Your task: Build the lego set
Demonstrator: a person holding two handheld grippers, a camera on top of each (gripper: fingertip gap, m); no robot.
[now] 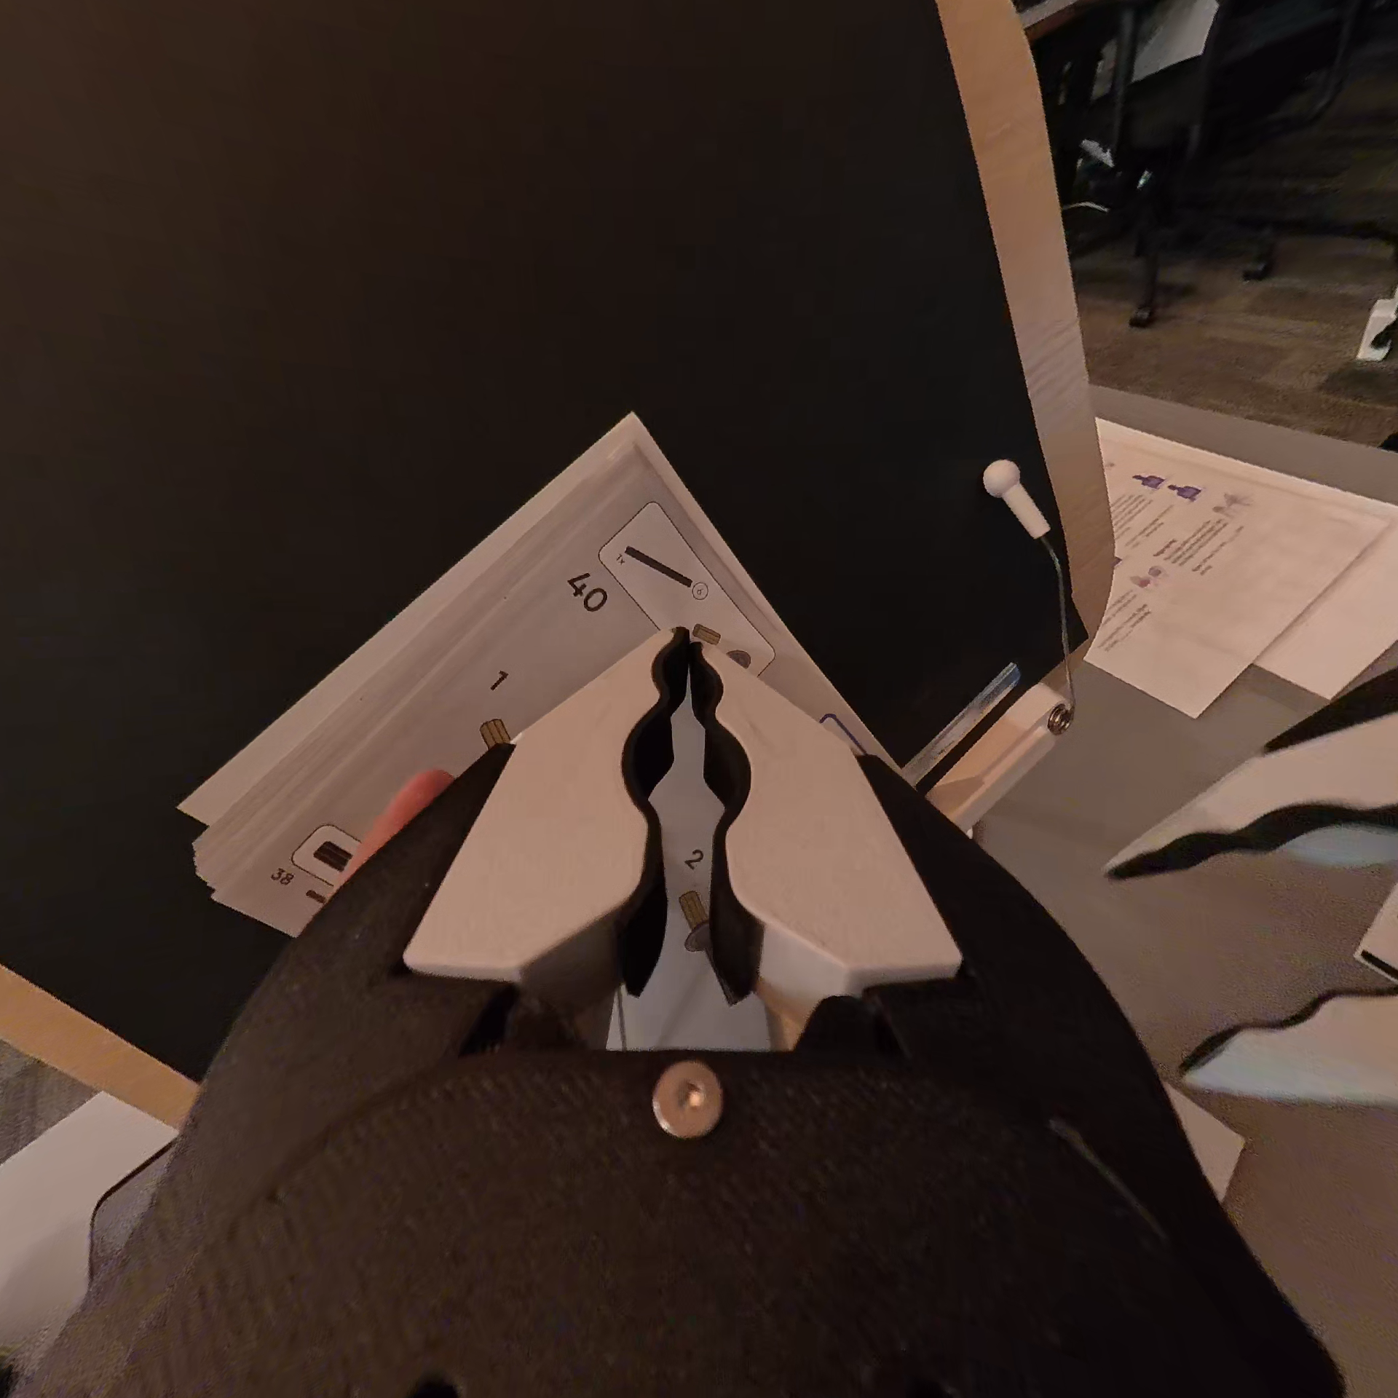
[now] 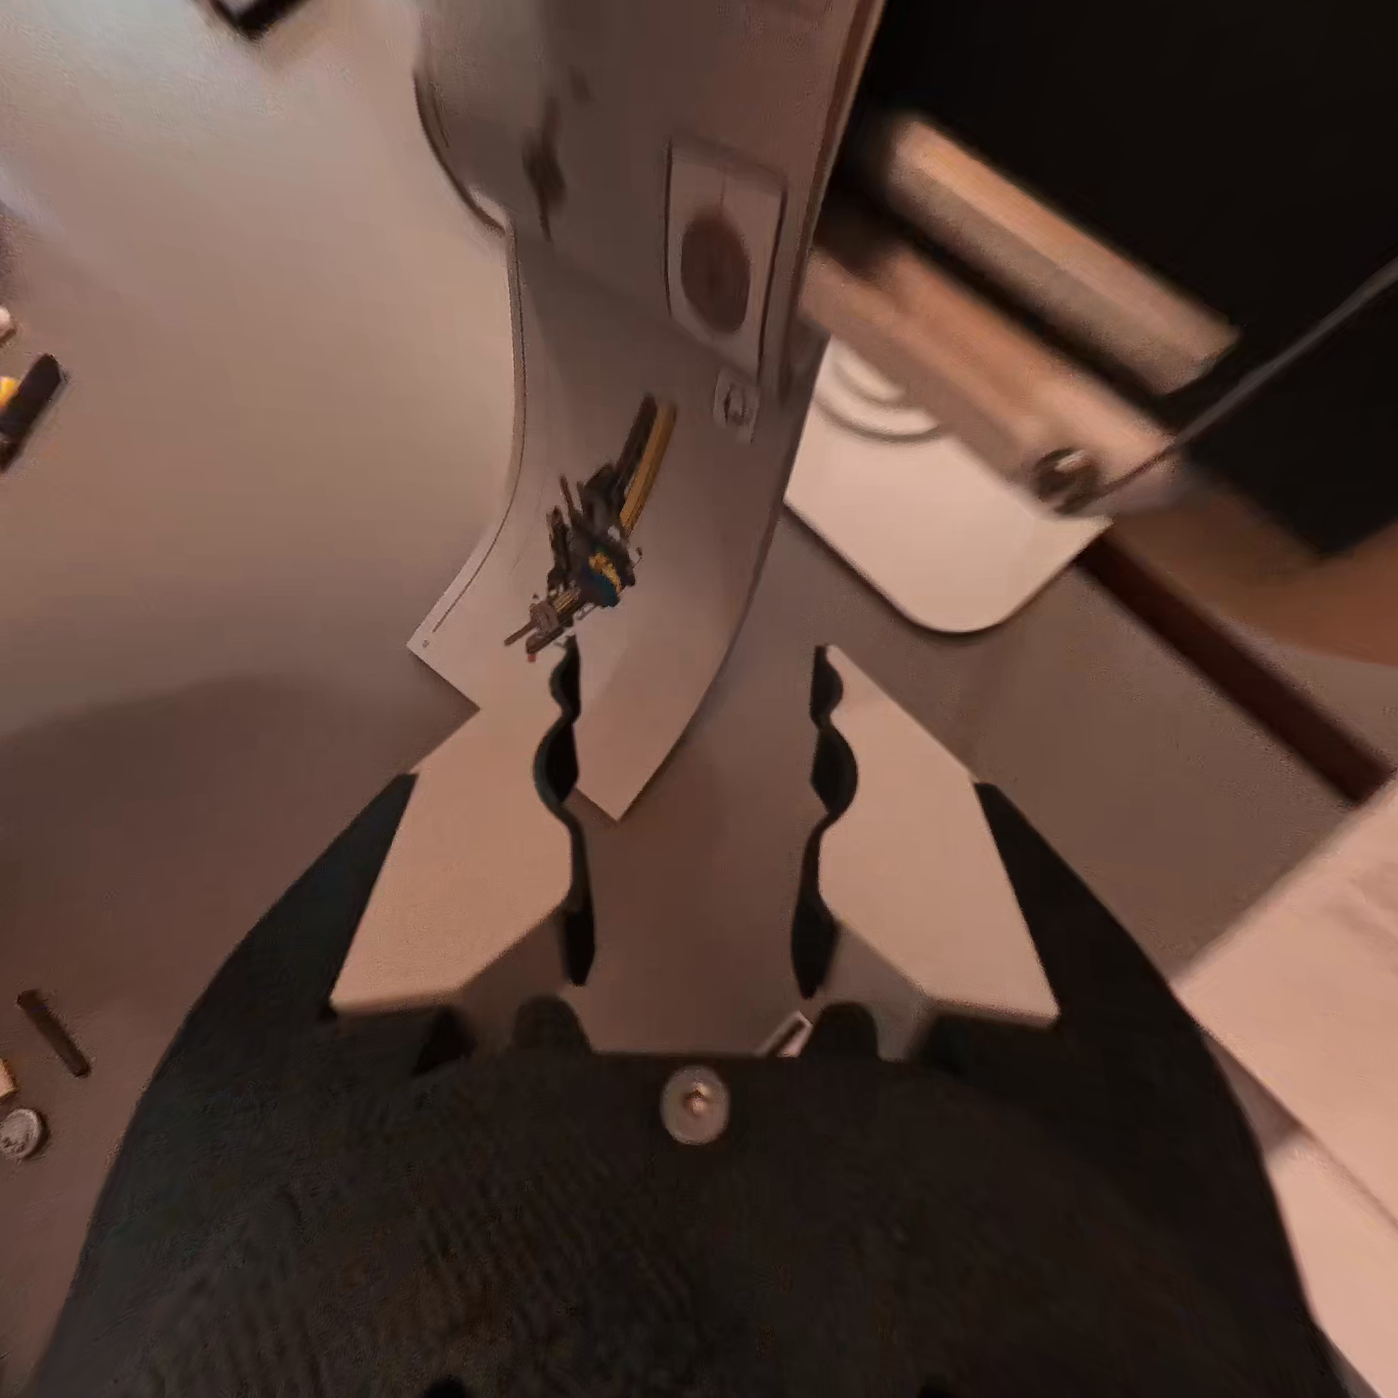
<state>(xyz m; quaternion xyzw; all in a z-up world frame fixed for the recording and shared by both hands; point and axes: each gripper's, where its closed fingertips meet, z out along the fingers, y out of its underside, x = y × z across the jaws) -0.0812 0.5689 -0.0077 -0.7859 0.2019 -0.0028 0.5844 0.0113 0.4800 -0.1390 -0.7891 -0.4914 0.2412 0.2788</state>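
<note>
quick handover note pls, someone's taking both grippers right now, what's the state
Left hand-held gripper: shut, tips together over the open instruction booklet; whether it pinches a page is unclear.
Right hand-held gripper: open, empty, beside a lifted, curling booklet page; view is motion-blurred.
Parts: a few loose pieces lie on the table at the right view's left edge.
Done: no assembled model in view.
Left: settle the page, then pick parts.

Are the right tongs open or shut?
Open: the right tongs show a wide gap between the fingertips, with a curled booklet page ahead.
</note>
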